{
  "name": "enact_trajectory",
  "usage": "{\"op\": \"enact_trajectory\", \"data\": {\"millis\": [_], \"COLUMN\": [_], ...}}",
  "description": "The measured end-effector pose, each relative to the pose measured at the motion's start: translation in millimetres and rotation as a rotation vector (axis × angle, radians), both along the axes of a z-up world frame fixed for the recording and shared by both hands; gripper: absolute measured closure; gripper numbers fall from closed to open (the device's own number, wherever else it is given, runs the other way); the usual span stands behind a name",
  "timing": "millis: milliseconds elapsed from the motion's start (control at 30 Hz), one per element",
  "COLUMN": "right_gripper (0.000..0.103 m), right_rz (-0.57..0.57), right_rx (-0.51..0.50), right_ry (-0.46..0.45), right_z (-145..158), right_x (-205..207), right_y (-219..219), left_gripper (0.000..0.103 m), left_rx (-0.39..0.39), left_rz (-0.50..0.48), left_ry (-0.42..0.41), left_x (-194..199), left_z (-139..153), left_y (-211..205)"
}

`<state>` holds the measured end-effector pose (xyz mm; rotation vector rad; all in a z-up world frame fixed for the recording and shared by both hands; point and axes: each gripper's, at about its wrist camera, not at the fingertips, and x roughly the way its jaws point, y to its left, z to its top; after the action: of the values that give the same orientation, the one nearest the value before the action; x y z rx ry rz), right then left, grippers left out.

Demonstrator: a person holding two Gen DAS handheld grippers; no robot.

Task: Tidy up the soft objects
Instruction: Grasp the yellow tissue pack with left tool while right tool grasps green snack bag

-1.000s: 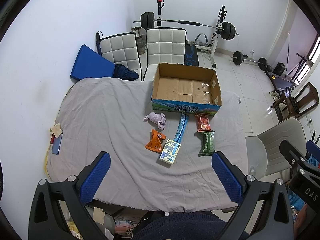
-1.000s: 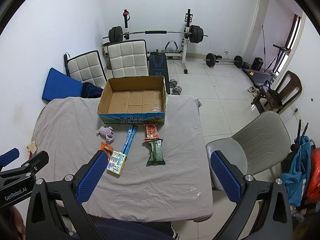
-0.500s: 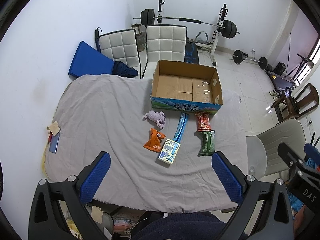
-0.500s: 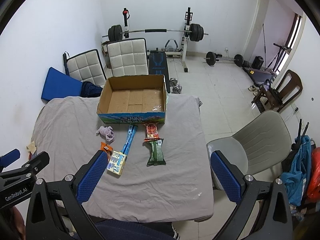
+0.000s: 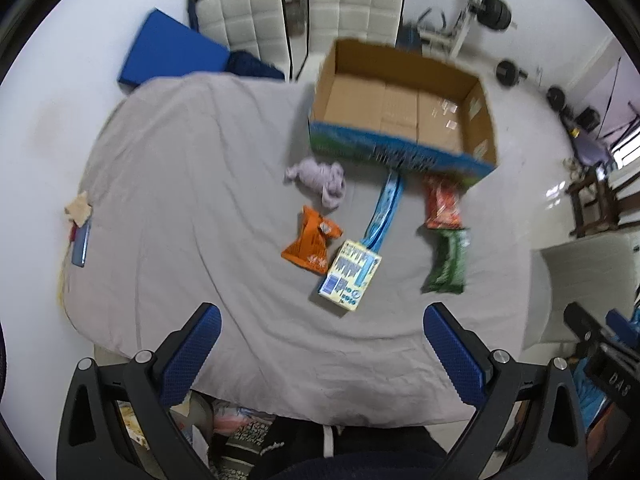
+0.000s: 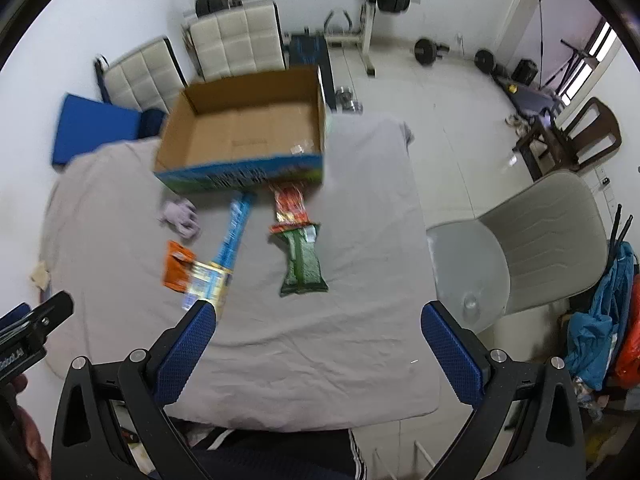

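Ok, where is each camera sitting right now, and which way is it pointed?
Left wrist: on the left gripper, above the near table edge, facing the cardboard box; open jaws and dark clothing show.
Right wrist: on the right gripper, further right, same heading; open jaws show.
Shared: box, green packet, lilac cloth.

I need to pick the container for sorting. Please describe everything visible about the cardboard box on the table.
The cardboard box is open at the top and looks empty: only its plain brown floor, with tape, shows inside. Its outer front wall carries blurred blue and green print. It stands upright at the far side of the grey-covered table. A red packet and a long blue packet reach its front wall; contact is unclear.
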<state>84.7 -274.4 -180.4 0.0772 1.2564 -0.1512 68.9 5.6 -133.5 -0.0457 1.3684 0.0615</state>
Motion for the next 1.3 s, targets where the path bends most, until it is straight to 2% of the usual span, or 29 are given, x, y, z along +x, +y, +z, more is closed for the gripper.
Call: {"op": "enact_trajectory", "data": {"millis": [200, 367, 467, 567, 667, 800, 933, 1067, 1133, 1200, 1300], "right_gripper": [0.0, 0.0, 0.0, 0.0, 0.0, 0.0, 0.004, 0.019, 0.031, 0.051, 0.059], "right_rz": [0.013, 0.022, 0.031, 0.042, 0.06, 0.078, 0.079, 0.074, 0.072, 0.069, 0.074], "right_rx": [-0.012, 0.01, 0.033, 0.046, 0.062, 0.073, 0.094, 0.099, 0.117, 0.115, 0.109], "right_ry": [0.118, 0.207, 0.242, 0.268, 0.281, 0.302, 0.324, 0.349, 0.374, 0.403, 0.398], "right_z": [-96.5, -176.9, -213.9, -239.5, -261.1, -284.6, -301.0, -318.5, -327.8, -338.4, -341.8], "right_x": [51.1, 81.0, 95.3, 106.3, 119.8, 133.6, 143.7, 150.9, 153.5, 153.9, 151.1], "right_y": [-8.8, -12.5, -14.3, -13.5, -10.1, -4.4, -0.2, 2.7, 4.2, 4.1, 4.9], "left_gripper": [0.0, 0.0, 0.0, 0.0, 0.001, 0.011, 0.032, 0.034, 0.034, 0.035, 0.035], "left_rx": [-0.021, -0.032, -0.037, -0.055, -0.064, -0.062, -0.045, -0.063, -0.052, -0.041, -0.036], "left_rz": [-0.045, -0.1, -0.119, -0.136, -0.146, -0.137, -0.126, -0.104, -0.101, -0.084, -0.059], "left_ry": [0.097, 0.164, 0.222, 0.286, 0.316, 0.337, 0.325, 0.304, 0.294, 0.287, 0.279], "left_x": [29.4, 50.8, 60.5, 65.4, 67.6, 70.3, 73.0, 66.6, 59.7, 50.1, 44.1], "left_z": [-83.6, -142.5, -176.3, -211.3, -236.2, -259.2, -268.6, -265.0, -262.6, -262.6, -260.6], "left_y": [-12.8, -28.5, -34.6, -39.9, -43.6, -45.3, -43.0, -38.0, -38.6, -39.2, -32.5]}}
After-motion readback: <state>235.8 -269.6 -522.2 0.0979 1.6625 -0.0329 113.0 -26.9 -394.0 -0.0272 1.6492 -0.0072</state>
